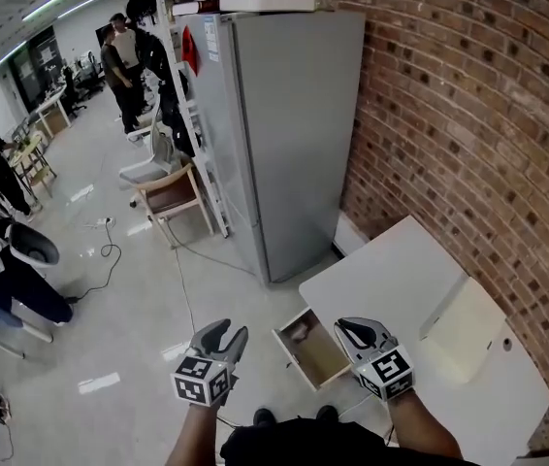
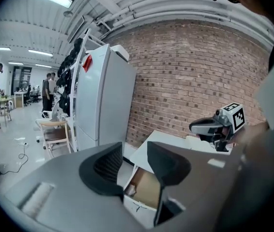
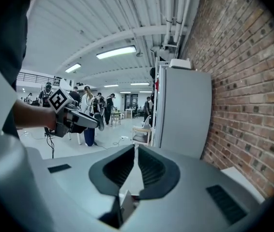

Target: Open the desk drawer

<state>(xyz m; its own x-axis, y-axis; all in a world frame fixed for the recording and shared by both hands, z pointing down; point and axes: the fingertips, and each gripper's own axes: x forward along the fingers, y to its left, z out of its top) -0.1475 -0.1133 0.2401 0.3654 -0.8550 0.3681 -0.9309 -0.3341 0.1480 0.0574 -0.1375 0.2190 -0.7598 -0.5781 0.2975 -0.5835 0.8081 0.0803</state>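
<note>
The white desk (image 1: 391, 280) stands against the brick wall, and its drawer (image 1: 311, 352) is pulled out toward me, showing a bare wooden inside with a small pale object at its far end. Both grippers are held up in the air, clear of the drawer. My left gripper (image 1: 226, 333) hangs left of the drawer, open, with nothing between its jaws (image 2: 134, 151); the drawer (image 2: 144, 192) shows below them. My right gripper (image 1: 357, 330) is just right of the drawer over the desk's edge, shut and empty (image 3: 136, 151).
A grey fridge (image 1: 284, 134) stands beyond the desk beside the brick wall (image 1: 468, 115). A beige board (image 1: 464, 328) lies on the desk. A wooden chair (image 1: 170, 197), cables and several people are farther off on the left floor.
</note>
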